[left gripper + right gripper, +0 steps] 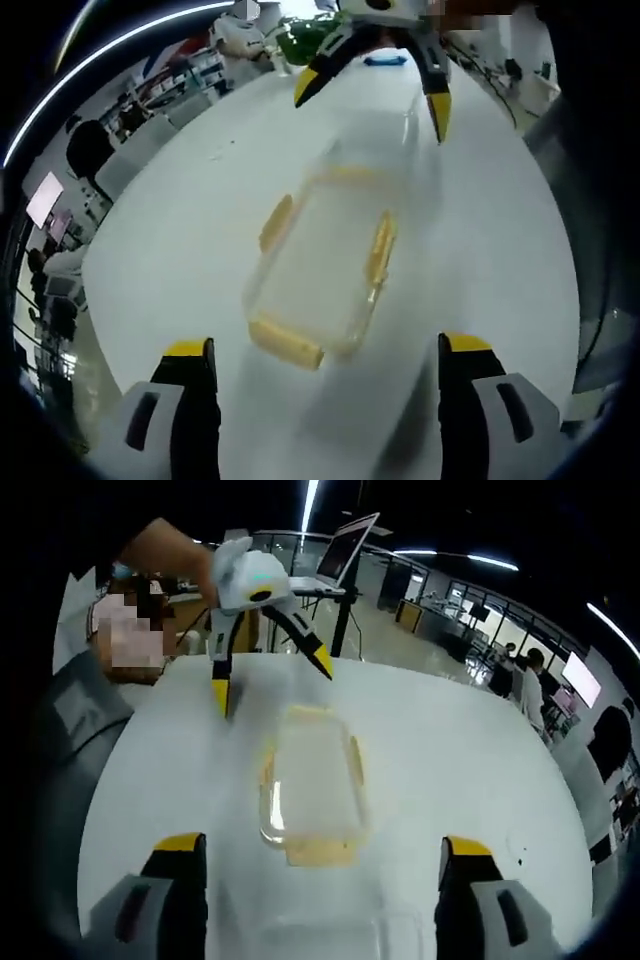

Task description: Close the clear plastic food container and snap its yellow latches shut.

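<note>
The clear plastic food container [318,270] lies on the white table [170,260], between both grippers, with yellow latches [285,343] sticking out from its sides. My left gripper [325,350] is open, short of the container's near end. My right gripper [372,105] hangs open above the table beyond the far end. In the right gripper view the container [310,790] lies ahead of my open right gripper [322,845], and the left gripper [270,680] hovers open past it. A faint clear piece [330,930], possibly a lid, lies between the right jaws.
A person's dark sleeve [85,720] edges the table on the left. A laptop on a stand [345,545] stands behind the table. A small blue object [385,60] lies at the far edge. Desks and people [530,680] fill the room beyond.
</note>
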`<state>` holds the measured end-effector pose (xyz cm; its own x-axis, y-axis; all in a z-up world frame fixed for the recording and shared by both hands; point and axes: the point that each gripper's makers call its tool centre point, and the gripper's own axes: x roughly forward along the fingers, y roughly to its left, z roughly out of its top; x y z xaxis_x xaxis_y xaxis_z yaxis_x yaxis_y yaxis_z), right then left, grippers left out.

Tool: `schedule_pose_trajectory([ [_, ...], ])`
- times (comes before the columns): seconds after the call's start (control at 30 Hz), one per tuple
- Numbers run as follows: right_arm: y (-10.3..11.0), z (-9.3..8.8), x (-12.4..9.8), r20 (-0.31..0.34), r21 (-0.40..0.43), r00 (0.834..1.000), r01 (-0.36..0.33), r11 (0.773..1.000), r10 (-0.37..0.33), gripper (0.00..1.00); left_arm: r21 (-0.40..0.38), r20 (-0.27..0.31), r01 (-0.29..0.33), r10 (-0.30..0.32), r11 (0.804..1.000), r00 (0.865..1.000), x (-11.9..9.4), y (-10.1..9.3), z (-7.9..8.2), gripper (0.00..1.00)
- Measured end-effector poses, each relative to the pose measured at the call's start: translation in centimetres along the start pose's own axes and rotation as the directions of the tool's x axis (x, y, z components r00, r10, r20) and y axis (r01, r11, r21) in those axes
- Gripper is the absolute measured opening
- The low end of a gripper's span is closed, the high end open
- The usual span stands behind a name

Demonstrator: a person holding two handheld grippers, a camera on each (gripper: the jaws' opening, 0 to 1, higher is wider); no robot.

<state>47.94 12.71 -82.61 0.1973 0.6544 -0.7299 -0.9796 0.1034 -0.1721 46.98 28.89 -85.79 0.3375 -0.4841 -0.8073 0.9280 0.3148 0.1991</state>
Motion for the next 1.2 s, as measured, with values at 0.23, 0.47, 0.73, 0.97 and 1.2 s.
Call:
schedule_pose_trajectory([
  [0.23, 0.1, -0.2, 1.2, -0.049, -0.02, 0.998, -0.049, 0.999, 0.048, 0.91, 0.071, -0.036, 0.059, -0.056, 0.996, 0.998, 0.4, 0.7, -0.4, 0.83],
  [0.47, 0.7, -1.0, 1.9, -0.089, 0.031, 0.99, -0.104, 0.994, 0.107, 0.74, 0.153, -0.085, 0.148, -0.136, 0.977, 0.987, 0.8, 0.7, -0.8, 0.75],
  [0.73, 1.1, -2.5, 2.8, -0.196, -0.005, 0.97, -0.147, 0.989, 0.143, 0.56, 0.202, -0.113, 0.222, -0.202, 0.954, 0.973, 1.1, 1.7, -1.0, 0.6],
  [0.97, 0.7, -2.8, 3.7, -0.266, -0.021, 0.953, -0.16, 0.987, 0.148, 0.5, 0.229, -0.137, 0.262, -0.235, 0.938, 0.962, 1.9, 2.0, -0.9, 0.49],
  [1.2, 0.6, -3.3, 5.0, -0.288, -0.019, 0.937, -0.211, 0.977, 0.196, 0.41, 0.206, -0.157, 0.321, -0.292, 0.925, 0.943, 2.2, 1.4, -1.5, 0.39],
])
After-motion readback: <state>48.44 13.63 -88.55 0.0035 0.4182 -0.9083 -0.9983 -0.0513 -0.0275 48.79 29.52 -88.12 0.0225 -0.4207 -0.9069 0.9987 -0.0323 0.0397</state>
